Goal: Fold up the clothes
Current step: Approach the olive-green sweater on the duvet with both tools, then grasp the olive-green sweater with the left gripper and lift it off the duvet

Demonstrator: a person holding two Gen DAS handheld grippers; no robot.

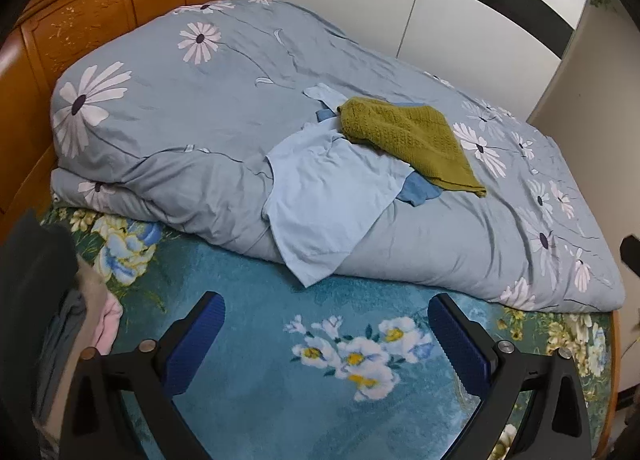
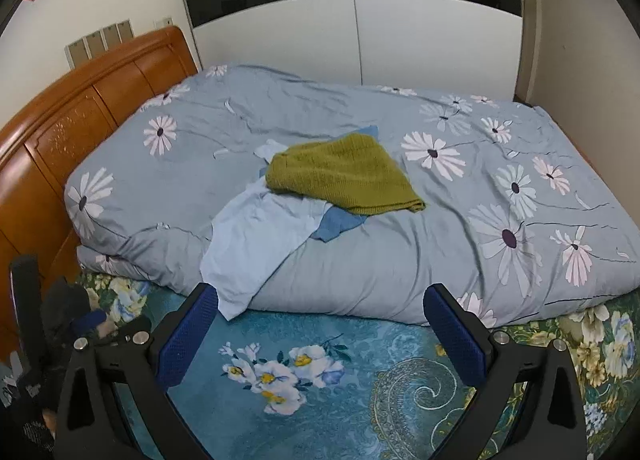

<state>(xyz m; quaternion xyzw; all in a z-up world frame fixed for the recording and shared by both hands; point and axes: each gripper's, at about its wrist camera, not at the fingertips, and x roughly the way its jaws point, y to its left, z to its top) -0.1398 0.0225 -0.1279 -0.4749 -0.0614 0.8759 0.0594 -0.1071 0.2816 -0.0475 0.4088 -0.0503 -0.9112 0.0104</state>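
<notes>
**Loose pile on a squishy duvet, lots of ways this could've gone sideways**

Nearest the cameras, both tools were spread wide with nothing in them: the left hand-held gripper (image 1: 326, 324) and the right hand-held gripper (image 2: 320, 316) each hovered over the teal floral blanket (image 1: 248, 300) on the bed.

Further out, around 12 o'clock from the left one and 11 o'clock from the right, the clothes sat in a heap on the rolled grey daisy duvet (image 1: 192, 107). The pale blue shirt (image 1: 328, 195) hung over the duvet's front edge, its corner reaching the blanket. A darker blue garment (image 2: 338, 225) peeked out underneath it, and the olive knit sweater (image 1: 408, 139) lay on top, toward 1 o'clock.

My guess at the risks: yanking the shirt would've dragged the sweater and the blue piece along, since they overlapped. A pinch through the thin cloth could've snagged the duvet cover too. And that lumpy duvet was a rubbish folding surface, so creases would've wandered.
</notes>
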